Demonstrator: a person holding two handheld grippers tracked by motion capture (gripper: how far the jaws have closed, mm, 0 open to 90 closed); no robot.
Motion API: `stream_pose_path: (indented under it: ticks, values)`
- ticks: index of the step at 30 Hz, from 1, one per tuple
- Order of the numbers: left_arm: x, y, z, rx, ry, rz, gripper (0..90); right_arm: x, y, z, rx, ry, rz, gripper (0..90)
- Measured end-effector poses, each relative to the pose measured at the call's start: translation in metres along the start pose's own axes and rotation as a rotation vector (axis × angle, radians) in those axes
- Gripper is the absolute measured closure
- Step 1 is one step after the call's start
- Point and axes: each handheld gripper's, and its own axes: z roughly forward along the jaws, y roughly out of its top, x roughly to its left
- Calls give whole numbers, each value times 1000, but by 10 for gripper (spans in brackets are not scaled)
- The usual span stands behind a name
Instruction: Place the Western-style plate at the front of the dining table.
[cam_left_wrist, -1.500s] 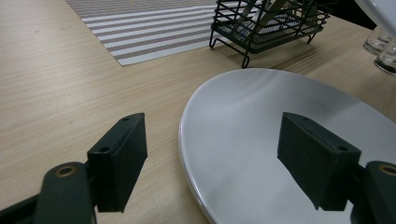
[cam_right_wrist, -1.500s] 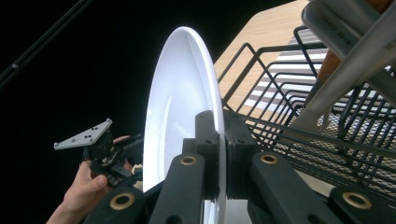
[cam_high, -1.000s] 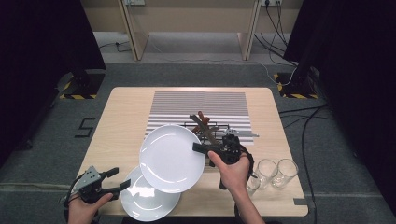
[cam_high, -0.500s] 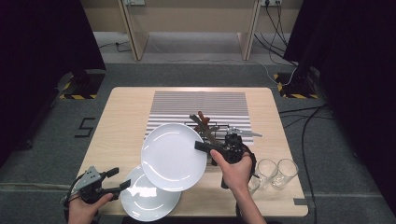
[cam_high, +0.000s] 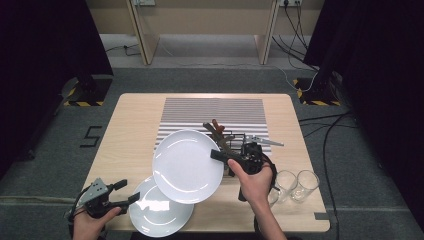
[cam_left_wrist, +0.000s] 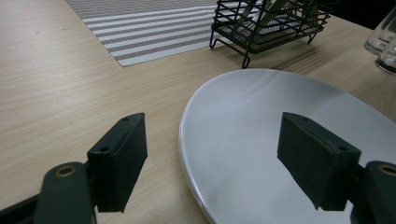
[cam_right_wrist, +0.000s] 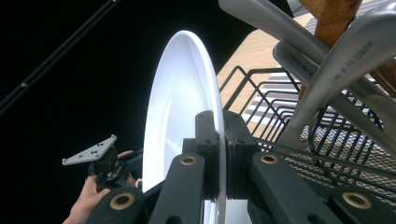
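Fingers of right gripper (cam_high: 216, 154) clamping raised plate (cam_high: 187, 166) rim, frame centre; left gripper (cam_high: 129, 192) fingers gaping beside lower plate (cam_high: 159, 216), bottom left.

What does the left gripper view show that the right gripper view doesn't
Left gripper view alone: the left gripper with jaws open, astride the rim of the lower plate lying on the table, plus the striped mat and two glasses at the right edge.

Right gripper view alone: the right gripper shut on the rim of the raised plate, held on edge, and cutlery handles up close.

Both: the black wire basket.
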Motion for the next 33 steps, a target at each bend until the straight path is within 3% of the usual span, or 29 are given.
stream_pose_path:
  ticks: [33]
  values:
    - [1, 0, -1, -9, 8, 4, 240, -1, 6, -11, -39, 6, 8, 866]
